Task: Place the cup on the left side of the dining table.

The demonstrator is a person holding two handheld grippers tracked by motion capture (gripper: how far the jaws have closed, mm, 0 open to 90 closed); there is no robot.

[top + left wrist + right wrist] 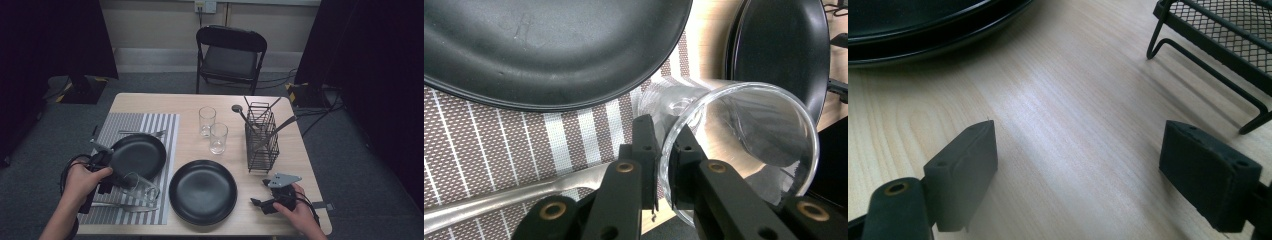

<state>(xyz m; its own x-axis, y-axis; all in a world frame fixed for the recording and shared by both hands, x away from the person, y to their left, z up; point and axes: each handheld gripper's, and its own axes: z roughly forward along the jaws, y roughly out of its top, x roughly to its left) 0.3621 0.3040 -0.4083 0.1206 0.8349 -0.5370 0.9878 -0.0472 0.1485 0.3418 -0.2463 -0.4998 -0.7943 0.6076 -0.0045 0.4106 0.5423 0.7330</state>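
Observation:
A clear drinking glass [141, 186] lies tilted on its side over the striped placemat [162, 131], just in front of a black plate [138, 155]. My left gripper [122, 181] is shut on its rim. In the left gripper view one jaw sits inside the glass [744, 130] and the other outside, and my left gripper [664, 155] pinches the wall between them. My right gripper [260, 204] rests low at the table's front right, open with nothing between its jaws. In its own view my right gripper [1078, 165] frames bare wood.
A second black plate [202, 191] sits front centre on the wood. Two upright glasses [207, 121] stand behind it, beside a black wire cutlery rack [262, 137] with utensils. A fork [142, 133] and another metal utensil [499, 200] lie on the placemat. A folding chair [231, 52] stands beyond the table.

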